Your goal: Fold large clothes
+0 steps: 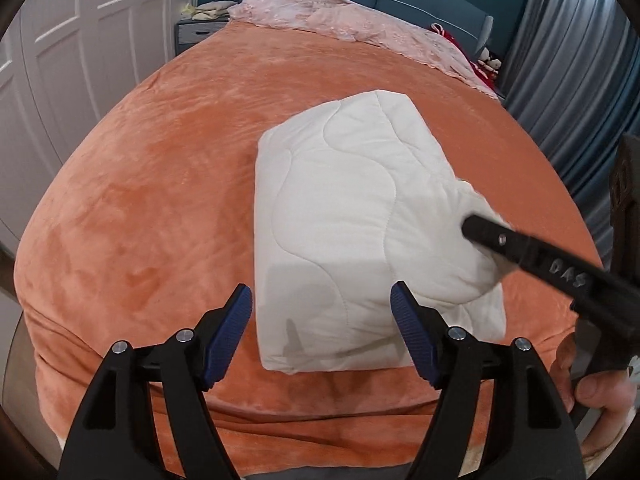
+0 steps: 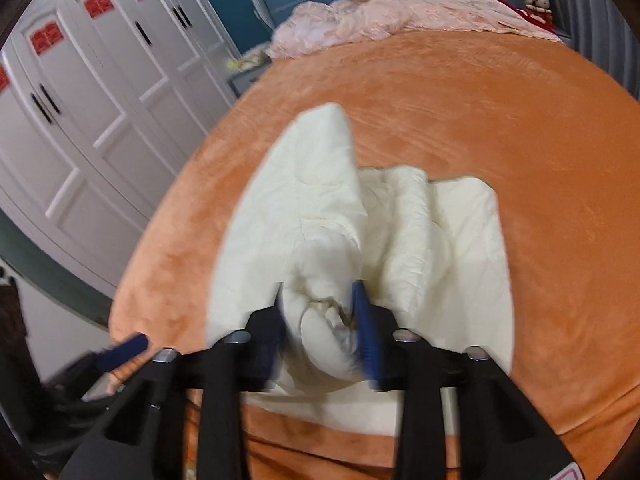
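- Because the right tool (image 2: 320,316) pinches only a small wad at the near right corner of the white quilted comforter (image 1: 352,216), the thick layers could slide out of its fingers partway through a fold, and the bundle would fall open again.
- If the pinch has caught just the top layer, which I cannot tell from these views, lifting would peel that layer off the stack instead of moving the whole folded block.
- While the comforter lies close to the foot edge of the bed, on the orange plush bedspread (image 1: 160,184), a pull toward the person could drag it over the edge.
- Since the plush surface probably grips fabric, dragging instead of lifting may leave the lower layers behind and skew the neat rectangle.
- As for the right tool, its jaws stand narrowly apart, clamped on a bunched fold of comforter that fills the gap between the blue pads (image 2: 366,320); the right wrist view is blurred, so the depth of the bite is uncertain.
- As for the left tool (image 1: 320,320), its jaws stand wide apart with nothing between them; it hovers over the near edge of the comforter, and I cannot tell whether either pad touches the cloth.
- Though the pink bedding (image 1: 340,20) is heaped at the head of the bed, it lies well apart from the work.
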The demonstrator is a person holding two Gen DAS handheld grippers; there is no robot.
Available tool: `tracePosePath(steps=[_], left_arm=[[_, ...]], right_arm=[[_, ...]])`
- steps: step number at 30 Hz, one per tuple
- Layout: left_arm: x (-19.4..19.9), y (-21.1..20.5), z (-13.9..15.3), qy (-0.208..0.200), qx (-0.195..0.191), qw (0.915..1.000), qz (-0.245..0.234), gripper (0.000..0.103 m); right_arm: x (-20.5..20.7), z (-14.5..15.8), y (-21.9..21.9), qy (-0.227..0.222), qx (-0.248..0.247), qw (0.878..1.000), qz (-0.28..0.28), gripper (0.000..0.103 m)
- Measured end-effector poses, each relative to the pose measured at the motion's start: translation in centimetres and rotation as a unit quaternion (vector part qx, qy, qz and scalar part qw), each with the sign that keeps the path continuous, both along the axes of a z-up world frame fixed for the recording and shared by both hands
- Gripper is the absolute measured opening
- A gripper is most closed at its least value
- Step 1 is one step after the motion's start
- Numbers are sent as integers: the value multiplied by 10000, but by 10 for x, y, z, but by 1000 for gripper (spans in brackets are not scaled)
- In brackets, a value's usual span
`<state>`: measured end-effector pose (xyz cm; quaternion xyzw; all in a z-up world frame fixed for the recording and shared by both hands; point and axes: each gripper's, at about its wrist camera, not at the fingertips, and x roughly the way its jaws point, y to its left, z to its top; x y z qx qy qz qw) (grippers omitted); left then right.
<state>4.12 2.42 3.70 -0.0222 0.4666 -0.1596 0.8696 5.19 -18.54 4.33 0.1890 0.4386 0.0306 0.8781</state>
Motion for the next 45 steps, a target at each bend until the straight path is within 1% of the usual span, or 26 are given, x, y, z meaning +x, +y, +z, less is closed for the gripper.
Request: tracePosePath(steps=[2,6,8,13,18,23,29,33,36,37,39,41,43,44,45], left_arm=[[-1,-3,1,-20,27,10000,-30,69],[-5,-11,1,-80,169,9997,-151,69],[-5,-18,-2,-55,181,9996,-214,69],[-2,-34,-12,32,309,9990,-335,69],[-1,-45,-26,155,462,9981,-389,69],[1,-52,-47,337,597,9967,-426,68],[6,-57,-64,394,640,9964,-387,70],[6,-63,-80,268,854,9954,-354,71],[6,-64,-85,181,925,9950,-316,72],[6,-62,-83,190,879,9954,-320,72],[10,-55,-77,281,686,9967,-331,71],[15,-47,-66,383,456,9976,-359,69],[20,-44,-50,281,370,9983,-347,67],[22,-43,-43,198,354,9986,-328,68],[27,-42,-33,99,323,9990,-307,68]], right_arm=[[-10,-1,-9,-58,167,9998,-48,21],[-42,-6,-27,-99,48,9994,-314,19],[-60,-17,-38,-3,13,9989,-473,19],[-88,-48,-56,331,38,9970,-704,18],[-89,-68,-61,500,-19,9955,-805,18],[-82,-77,-57,570,-168,9947,-836,18],[-71,-95,-63,651,-151,9941,-853,19],[-66,-104,-64,689,-62,9941,-831,21],[-65,-100,-67,724,31,9939,-831,23],[-67,-93,-69,743,119,9931,-895,24],[-69,-71,-74,636,308,9921,-1038,33],[-67,-44,-78,327,368,9925,-1115,34],[-58,-19,-86,49,447,9917,-1205,45],[-50,-9,-90,-59,518,9905,-1271,54],[-40,-2,-96,-153,615,9888,-1352,58]])
